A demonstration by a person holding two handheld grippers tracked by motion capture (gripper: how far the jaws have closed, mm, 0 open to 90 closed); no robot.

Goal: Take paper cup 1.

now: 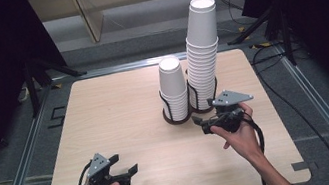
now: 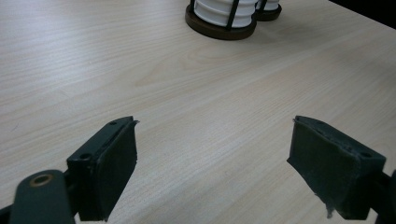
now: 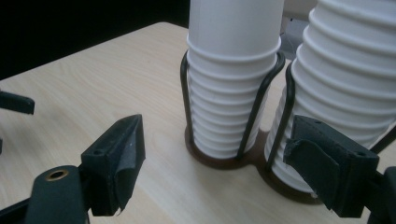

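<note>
While the left gripper point(image 1: 126, 171) rests low near the front edge of the wooden table point(image 1: 107, 127), jaws apart with bare tabletop between them, the right gripper point(image 1: 201, 119) hovers just in front of the wire cup holder point(image 1: 176, 116), its jaws likewise spread on nothing. Two stacks of white paper cups stand side by side in the holder: a short stack point(image 1: 174, 88) and a tall stack point(image 1: 201, 51).

Matt white paper cups point(image 1: 172, 83) in black wire holders point(image 3: 261, 100), pale wood-grain table point(image 1: 120, 115).
</note>
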